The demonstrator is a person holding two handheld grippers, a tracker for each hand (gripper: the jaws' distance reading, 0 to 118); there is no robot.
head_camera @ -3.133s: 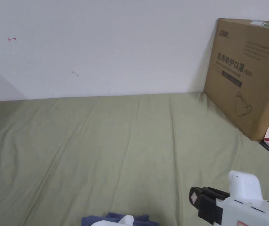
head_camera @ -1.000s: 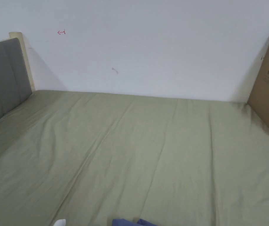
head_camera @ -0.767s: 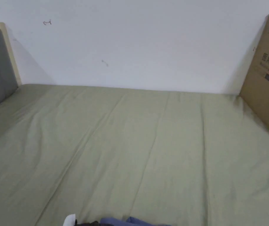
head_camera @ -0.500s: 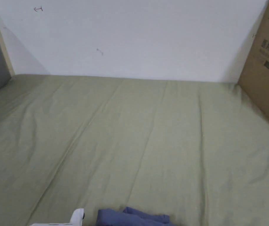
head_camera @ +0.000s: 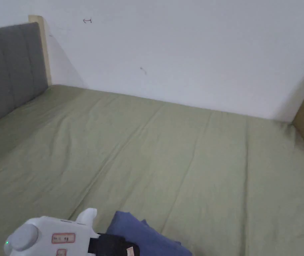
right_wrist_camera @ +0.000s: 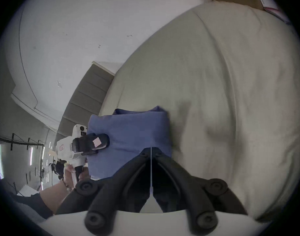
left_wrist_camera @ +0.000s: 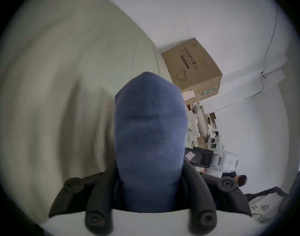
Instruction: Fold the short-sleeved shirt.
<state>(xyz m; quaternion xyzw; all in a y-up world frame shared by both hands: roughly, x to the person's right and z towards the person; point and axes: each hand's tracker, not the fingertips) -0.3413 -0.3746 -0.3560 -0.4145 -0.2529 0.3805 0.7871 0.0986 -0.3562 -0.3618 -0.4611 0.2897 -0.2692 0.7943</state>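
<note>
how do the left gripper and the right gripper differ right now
The left gripper has blue shirt fabric bunched between its jaws; the right gripper has jaws closed together with nothing visibly between them. The left gripper sits at the shirt's left side, the right gripper at its near edge by the right corner. Both are white-bodied with black jaws, over the green bed sheet.

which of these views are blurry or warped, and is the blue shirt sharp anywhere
Head view: soft all over, even light, the shirt cut off by the bottom edge. Left gripper view: fisheye with dark corners, bed sheet streaked with motion blur, shirt too close and out of focus. Right gripper view: same fisheye curve, shirt fairly sharp, sheet smeared.
</note>
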